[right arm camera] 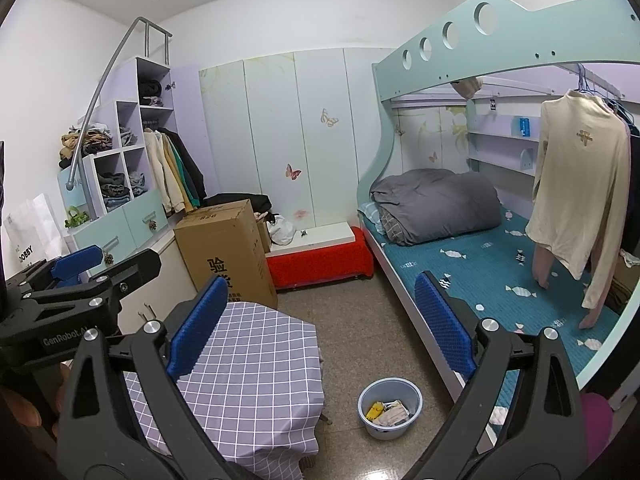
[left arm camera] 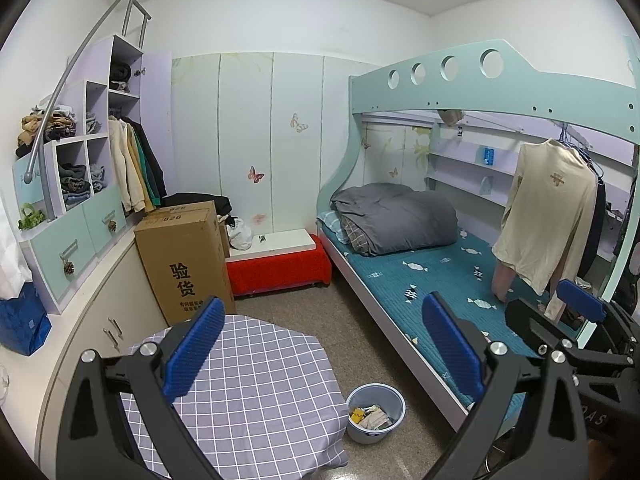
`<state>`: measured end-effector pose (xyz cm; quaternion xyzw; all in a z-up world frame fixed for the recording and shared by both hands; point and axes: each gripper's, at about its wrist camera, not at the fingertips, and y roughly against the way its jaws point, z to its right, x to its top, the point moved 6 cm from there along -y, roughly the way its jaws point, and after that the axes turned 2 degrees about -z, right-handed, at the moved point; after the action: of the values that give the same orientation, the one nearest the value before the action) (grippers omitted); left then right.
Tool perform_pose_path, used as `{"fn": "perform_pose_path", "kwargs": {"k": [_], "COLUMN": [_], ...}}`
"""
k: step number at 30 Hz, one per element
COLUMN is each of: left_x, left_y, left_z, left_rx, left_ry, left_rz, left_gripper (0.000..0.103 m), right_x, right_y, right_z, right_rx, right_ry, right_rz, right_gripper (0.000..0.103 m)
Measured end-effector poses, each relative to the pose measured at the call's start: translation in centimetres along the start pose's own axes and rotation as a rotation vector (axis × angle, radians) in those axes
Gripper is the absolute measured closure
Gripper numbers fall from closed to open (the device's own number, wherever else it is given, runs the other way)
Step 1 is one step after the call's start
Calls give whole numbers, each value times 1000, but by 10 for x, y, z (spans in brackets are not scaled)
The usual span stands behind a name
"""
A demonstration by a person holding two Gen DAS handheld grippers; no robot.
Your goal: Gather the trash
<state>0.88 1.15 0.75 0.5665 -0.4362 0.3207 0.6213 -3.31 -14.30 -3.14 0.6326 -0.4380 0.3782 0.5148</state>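
A pale blue waste bin [left arm camera: 375, 413] stands on the floor between the table and the bed, with yellow and white paper trash [left arm camera: 370, 417] inside; it also shows in the right wrist view [right arm camera: 390, 407]. My left gripper [left arm camera: 324, 344] is open and empty, held high above the table's edge. My right gripper [right arm camera: 320, 324] is open and empty at a similar height. The right gripper shows at the right of the left wrist view [left arm camera: 560, 320]; the left gripper shows at the left of the right wrist view [right arm camera: 84, 268].
A table with a grey checked cloth [left arm camera: 256, 392] is at lower left. A bunk bed with teal mattress [left arm camera: 448, 280] and grey quilt fills the right. A cardboard box [left arm camera: 184, 260], a red bench [left arm camera: 280, 268] and a wardrobe stand behind.
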Motion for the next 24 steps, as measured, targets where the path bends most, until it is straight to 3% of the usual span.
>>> {"fn": "perform_pose_path", "kwargs": {"k": [24], "left_x": [-6], "left_y": [-6], "left_z": [-2], "left_rx": [5], "left_ry": [11], "left_rz": [-7], "left_gripper": [6], "right_x": [-2], "right_y": [-10], "right_z": [2], "right_rx": [-5], "right_ry": [4], "right_rz": [-15], "right_gripper": [10]}}
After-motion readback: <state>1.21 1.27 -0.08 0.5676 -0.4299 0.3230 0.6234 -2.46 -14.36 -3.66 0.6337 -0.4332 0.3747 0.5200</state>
